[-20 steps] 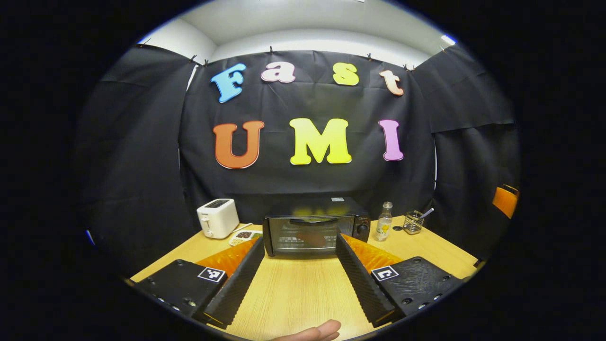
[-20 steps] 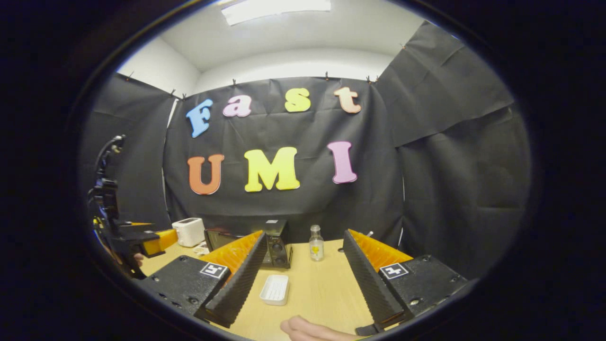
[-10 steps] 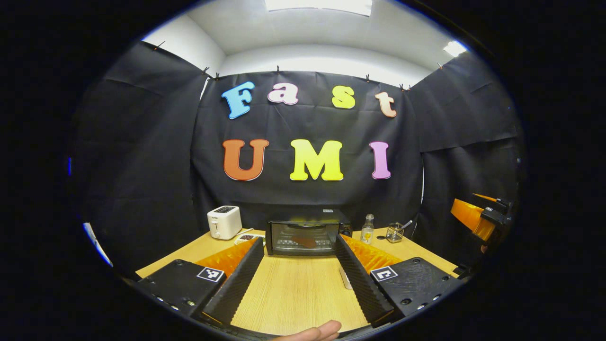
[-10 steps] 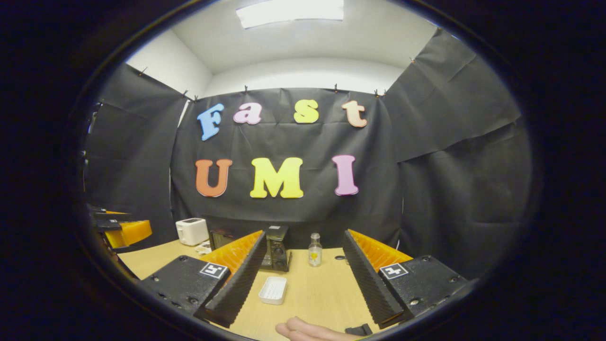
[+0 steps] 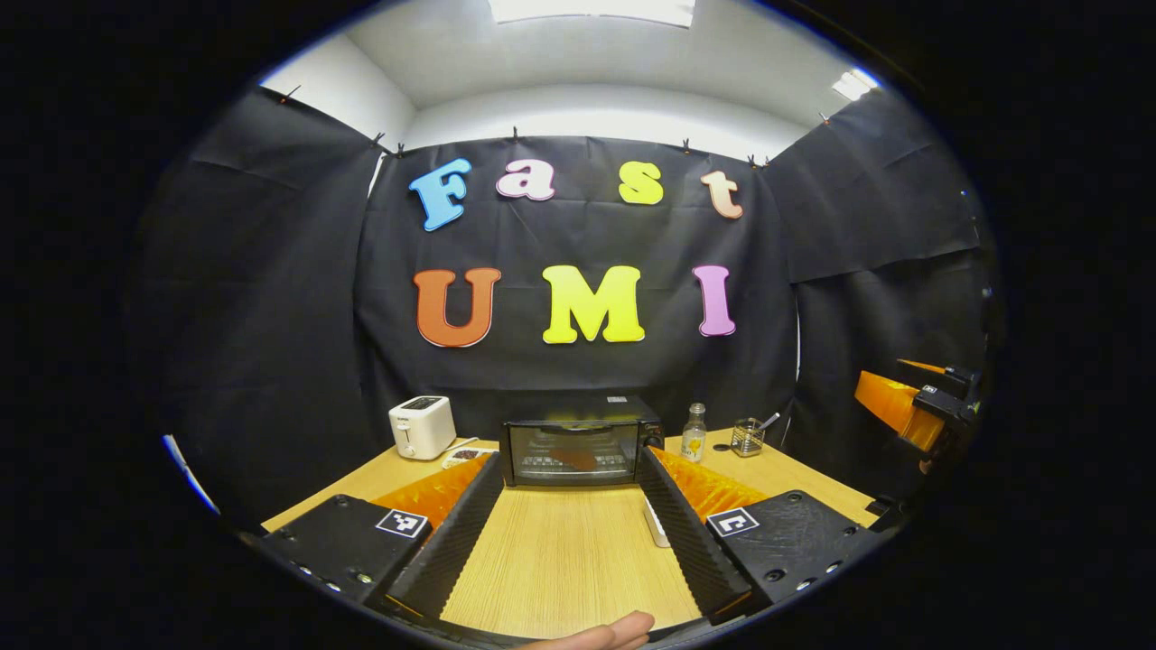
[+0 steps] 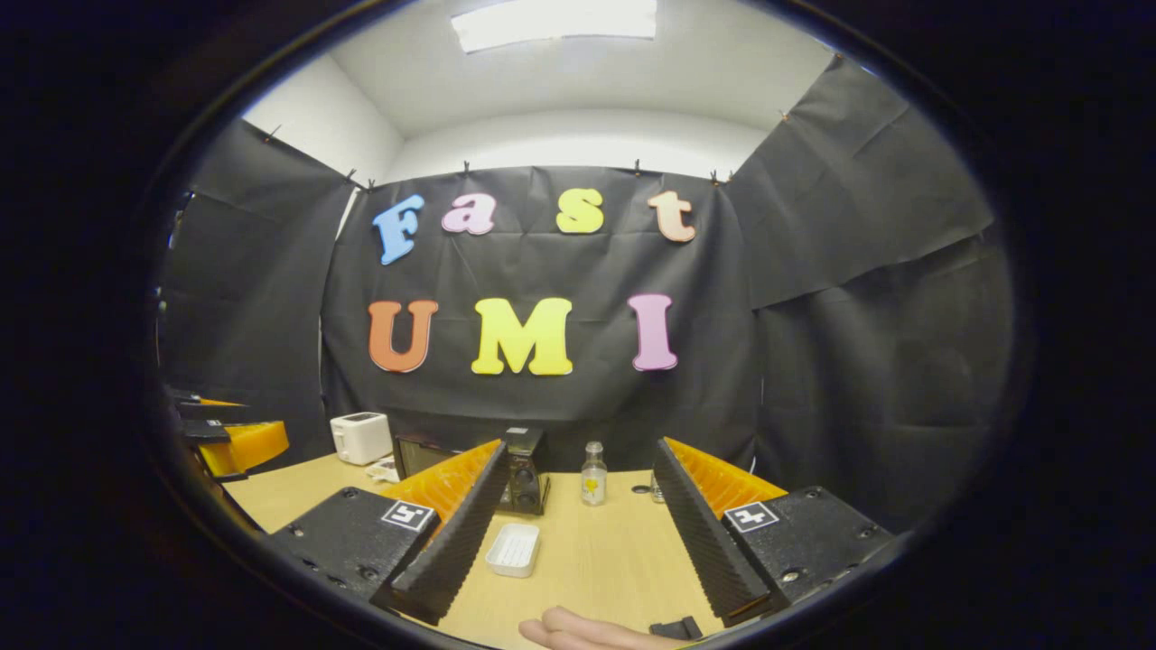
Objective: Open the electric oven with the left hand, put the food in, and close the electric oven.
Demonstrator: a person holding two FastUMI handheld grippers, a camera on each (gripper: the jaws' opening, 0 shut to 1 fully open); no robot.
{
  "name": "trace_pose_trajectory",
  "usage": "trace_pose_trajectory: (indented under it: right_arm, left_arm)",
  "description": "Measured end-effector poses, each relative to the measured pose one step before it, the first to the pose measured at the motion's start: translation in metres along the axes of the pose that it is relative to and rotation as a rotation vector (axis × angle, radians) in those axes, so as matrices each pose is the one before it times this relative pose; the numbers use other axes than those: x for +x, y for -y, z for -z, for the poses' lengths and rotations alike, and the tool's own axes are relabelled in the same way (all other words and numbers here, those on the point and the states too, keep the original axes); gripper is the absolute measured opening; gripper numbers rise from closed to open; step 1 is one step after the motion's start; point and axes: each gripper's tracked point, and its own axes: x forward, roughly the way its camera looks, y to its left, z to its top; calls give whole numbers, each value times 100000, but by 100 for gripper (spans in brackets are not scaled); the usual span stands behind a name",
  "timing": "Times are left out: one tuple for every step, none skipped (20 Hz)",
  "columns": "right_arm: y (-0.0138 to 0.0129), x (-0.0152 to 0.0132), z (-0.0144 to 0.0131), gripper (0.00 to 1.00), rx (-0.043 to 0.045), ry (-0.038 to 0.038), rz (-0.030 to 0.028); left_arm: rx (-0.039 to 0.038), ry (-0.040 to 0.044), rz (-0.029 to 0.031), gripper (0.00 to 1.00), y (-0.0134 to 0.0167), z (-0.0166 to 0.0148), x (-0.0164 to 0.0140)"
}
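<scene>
The black electric oven (image 5: 578, 441) stands at the back of the wooden table (image 5: 564, 560) with its glass door closed. My left gripper (image 5: 569, 465) faces it from a distance, open and holding nothing. A small dish of dark food (image 5: 465, 455) lies between the oven and the toaster. In the right gripper view the oven (image 6: 522, 469) is partly hidden behind one finger. My right gripper (image 6: 578, 451) is open and holding nothing, above a white tray (image 6: 513, 549) that looks bare. The left gripper (image 6: 230, 438) appears at the far left there, and the right gripper (image 5: 912, 404) at the far right of the left gripper view.
A white toaster (image 5: 422, 426) stands left of the oven. A small bottle (image 5: 694, 433) and a glass cup (image 5: 748, 437) stand to its right. Black cloth walls close off the table's back and sides. A person's fingertip (image 5: 601, 630) shows at the bottom edge.
The left gripper has drawn back from the oven, which now looks smaller and farther off. The right gripper has shifted slightly. Both stay open.
</scene>
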Motion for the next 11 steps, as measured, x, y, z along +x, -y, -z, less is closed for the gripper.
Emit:
trace_pose_trajectory:
  right_arm:
    - [-41,198,153,100,258,-726,-388]
    - [-5,150,135,100,414,-616,-252]
    - [45,145,162,100,347,-593,-138]
    - [152,66,193,100,135,-611,251]
    - [203,177,111,100,-142,-512,466]
    - [206,48,67,100,-86,-149,621]
    - [143,53,-123,100,-73,65,639]
    - [82,-92,-38,100,-188,246,411]
    - [3,-122,-222,100,-362,471,43]
    - [8,-129,-30,100,-427,290,-57]
    - [-126,60,-91,100,-409,176,-315]
  left_arm:
    - [482,43,-107,96,23,-33,40]
    - [188,89,-76,96,35,-42,5]
    - [-126,234,-118,96,27,-45,11]
    - [-101,277,-92,96,4,-104,7]
    - [-11,219,-224,96,-79,31,28]
    - [64,217,-137,96,-43,27,106]
    - [-66,99,-156,96,-36,1,-23]
    - [-16,102,125,96,45,-63,-26]
    - [71,21,268,96,138,-1,-33]
    - [42,-185,284,96,77,36,-73]
    - [0,27,449,96,160,-47,67]
